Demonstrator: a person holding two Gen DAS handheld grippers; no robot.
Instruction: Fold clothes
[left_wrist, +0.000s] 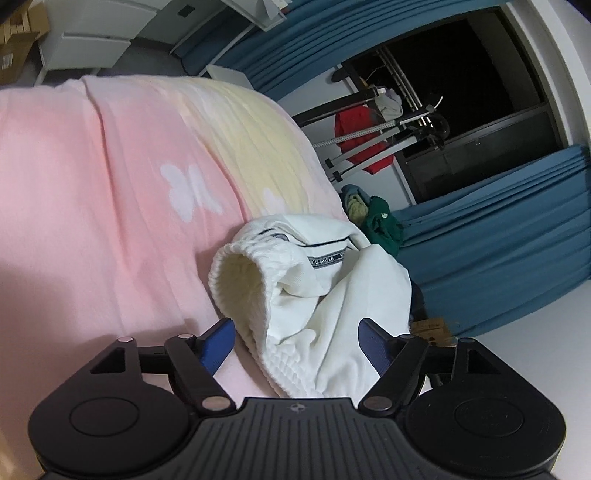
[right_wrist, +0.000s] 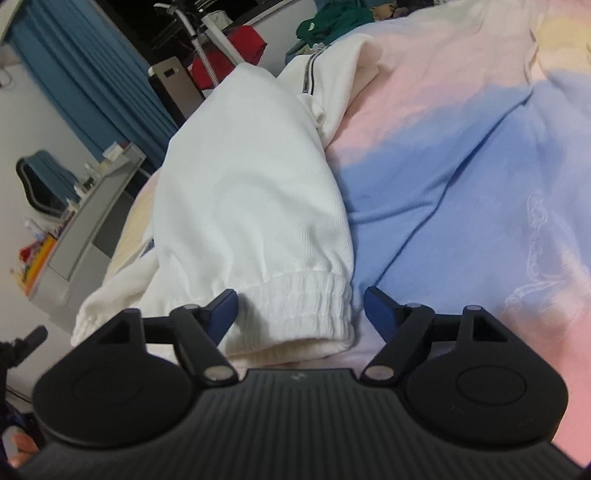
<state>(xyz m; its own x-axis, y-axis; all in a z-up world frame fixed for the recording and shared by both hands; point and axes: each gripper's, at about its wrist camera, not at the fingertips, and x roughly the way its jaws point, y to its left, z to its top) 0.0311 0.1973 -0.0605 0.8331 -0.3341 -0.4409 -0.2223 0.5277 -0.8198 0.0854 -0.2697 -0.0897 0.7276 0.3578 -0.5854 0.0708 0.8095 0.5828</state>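
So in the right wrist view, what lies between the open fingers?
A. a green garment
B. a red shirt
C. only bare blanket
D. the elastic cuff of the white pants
D: the right gripper is open, and the gathered cuff of the white pants lies between its fingers on the blanket, not yet pinched.

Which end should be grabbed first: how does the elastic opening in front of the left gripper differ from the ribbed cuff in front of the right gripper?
The white elastic opening gapes round, showing its cream lining; the white ribbed cuff lies pressed flat. The opening looks wider than the cuff. Both rest on the pastel bedspread, each before open jaws.
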